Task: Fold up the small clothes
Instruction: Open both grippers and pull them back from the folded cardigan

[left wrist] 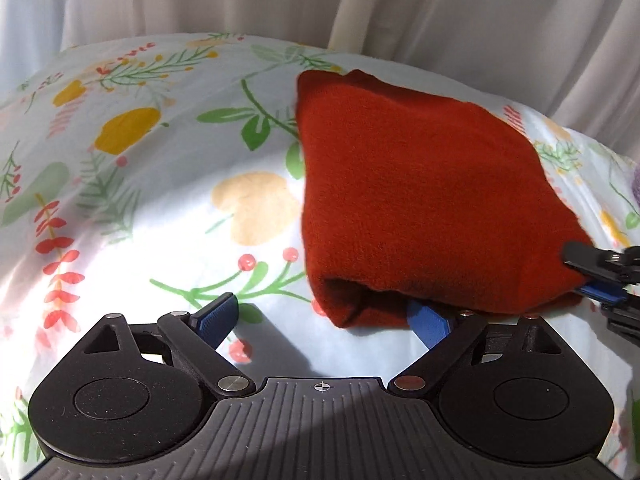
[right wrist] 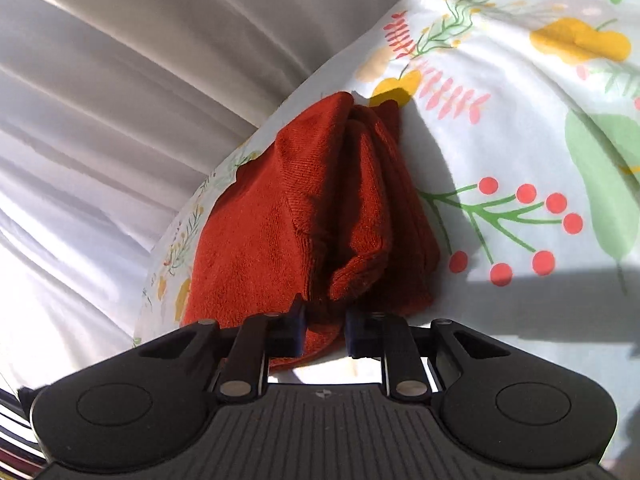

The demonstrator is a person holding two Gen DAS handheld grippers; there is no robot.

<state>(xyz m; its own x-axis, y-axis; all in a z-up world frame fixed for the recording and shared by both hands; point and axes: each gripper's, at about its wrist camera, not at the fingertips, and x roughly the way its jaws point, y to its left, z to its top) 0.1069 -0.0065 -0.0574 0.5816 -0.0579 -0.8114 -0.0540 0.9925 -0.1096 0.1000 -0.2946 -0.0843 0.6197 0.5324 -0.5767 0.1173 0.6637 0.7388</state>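
A rust-red knitted garment [left wrist: 420, 184] lies folded into a thick pad on the floral sheet. My left gripper [left wrist: 323, 318] stands wide open at its near-left corner. Its right finger [left wrist: 430, 322] is tucked under the garment's near edge, and its left finger [left wrist: 216, 316] rests over bare sheet. The right gripper [left wrist: 600, 276] enters from the right edge and pinches the garment's near-right corner. In the right wrist view the garment [right wrist: 304, 208] is bunched in folds, and my right gripper [right wrist: 326, 330] is shut on its near edge, with red cloth filling the narrow gap between the jaws.
The bed is covered by a white sheet with flowers and leaves [left wrist: 140, 200]. Pale curtains [left wrist: 360, 0] hang close behind its far edge. Bare sheet stretches to the left of the garment. White fabric [right wrist: 100, 120] fills the left side of the right wrist view.
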